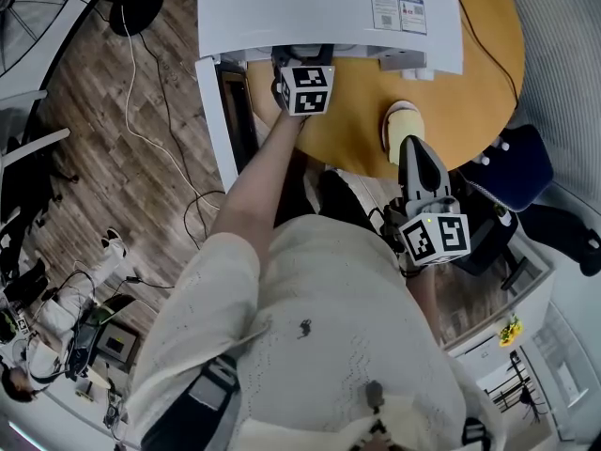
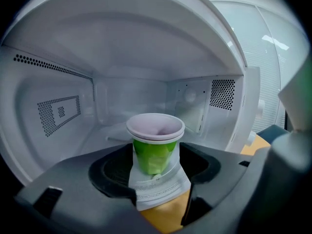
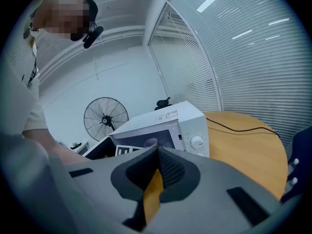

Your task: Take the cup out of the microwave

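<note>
Your left hand-held gripper [image 2: 157, 149] was spread wide, its jaws framing the untouched cup [image 2: 155, 159] upright inside the microwave [image 2: 126, 57]. Your right hand-held gripper [image 3: 157, 152] was closed, empty. You needed to advance level, then squeeze gently below the rim.

Cup [image 2: 154, 155] smooth, slight sheen, microwave [image 2: 122, 48] interior smooth white w/ perforated vents, table [image 1: 479, 92] matt wood-look top

Head view steeply down; both gripper views toward microwave [image 1: 310, 7].

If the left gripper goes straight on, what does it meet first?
The green cup in the microwave, centred ahead of the open left gripper; its distance is unclear.
</note>
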`<state>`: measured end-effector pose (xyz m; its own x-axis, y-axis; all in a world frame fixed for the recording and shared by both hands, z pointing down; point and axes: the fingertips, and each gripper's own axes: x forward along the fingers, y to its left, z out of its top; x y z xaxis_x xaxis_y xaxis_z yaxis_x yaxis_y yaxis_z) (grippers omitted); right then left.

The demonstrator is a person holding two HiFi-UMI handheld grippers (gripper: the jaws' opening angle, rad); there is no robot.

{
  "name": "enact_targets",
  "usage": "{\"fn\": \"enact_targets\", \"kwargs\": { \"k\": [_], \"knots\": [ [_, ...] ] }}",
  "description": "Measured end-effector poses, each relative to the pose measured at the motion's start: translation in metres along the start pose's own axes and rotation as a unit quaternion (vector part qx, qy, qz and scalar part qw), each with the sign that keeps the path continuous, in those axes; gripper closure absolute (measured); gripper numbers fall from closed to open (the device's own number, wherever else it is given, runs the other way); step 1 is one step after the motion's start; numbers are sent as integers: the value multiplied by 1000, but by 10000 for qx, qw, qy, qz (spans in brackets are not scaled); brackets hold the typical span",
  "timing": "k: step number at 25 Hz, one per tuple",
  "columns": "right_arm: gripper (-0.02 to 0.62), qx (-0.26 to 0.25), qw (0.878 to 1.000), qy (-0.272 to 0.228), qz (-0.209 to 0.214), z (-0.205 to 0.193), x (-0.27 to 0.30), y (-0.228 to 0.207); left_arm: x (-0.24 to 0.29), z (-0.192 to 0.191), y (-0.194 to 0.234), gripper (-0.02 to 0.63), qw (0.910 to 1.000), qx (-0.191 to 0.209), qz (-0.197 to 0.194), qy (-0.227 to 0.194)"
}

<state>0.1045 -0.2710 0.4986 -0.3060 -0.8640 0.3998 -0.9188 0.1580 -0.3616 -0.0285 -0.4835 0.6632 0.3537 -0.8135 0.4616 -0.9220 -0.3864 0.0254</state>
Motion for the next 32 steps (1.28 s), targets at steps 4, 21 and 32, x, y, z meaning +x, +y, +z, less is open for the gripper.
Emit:
{"fn": "enact_targets", "kwargs": {
  "k": [4, 21, 32],
  "knots": [
    [586, -38, 10000, 36, 18, -2, 1, 4, 1, 1, 3, 302, 10000, -46, -22, -28],
    [586, -4, 10000, 79, -18, -8, 3, 5, -4, -4, 4, 324, 9999, -81, -81, -22],
    [586, -20, 10000, 48, 52, -9, 3, 9, -18, -1, -5, 324, 9998, -14, -173, -126]
  ]
}}
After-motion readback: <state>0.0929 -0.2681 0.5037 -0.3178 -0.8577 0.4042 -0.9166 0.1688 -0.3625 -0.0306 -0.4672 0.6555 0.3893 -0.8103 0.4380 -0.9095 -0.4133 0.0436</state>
